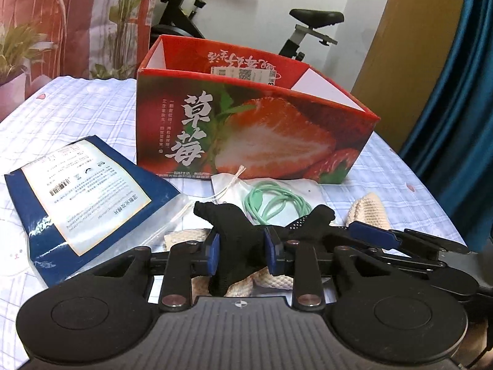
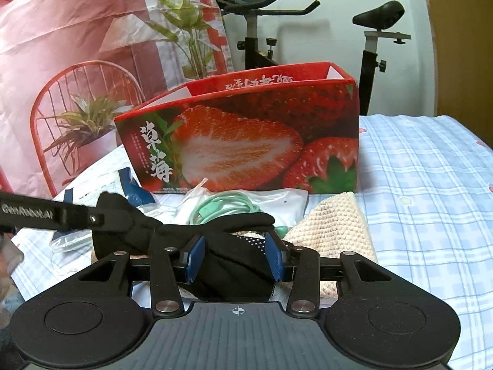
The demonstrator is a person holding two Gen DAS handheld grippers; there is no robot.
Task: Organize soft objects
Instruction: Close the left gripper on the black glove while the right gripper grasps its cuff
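both grippers are clamped on the same black stretchy fabric piece (image 1: 237, 240), w/ white dots on one part: left gripper (image 1: 242, 254) pinches one bunched end, right gripper (image 2: 235, 257) the other, blue pads pressed into the cloth on both. it hangs just above a cream knitted cloth (image 2: 336, 225), in front of the red strawberry-print cardboard box (image 1: 246, 129), which stands open-topped.

to do it well, i'd say: lift both ends together, keep the cloth taut-ish so no tail snags the mint green cord (image 1: 271, 200) in its clear pouch just before the box, clear the box's near wall, then let go inside.

left of the box lies a dark blue foil packet (image 1: 77, 203) w/ a white label. all rests on a bed w/ a pale blue checked sheet (image 2: 431, 185). behind the box: black exercise bike (image 2: 372, 46), a pink printed backdrop, a teal curtain.
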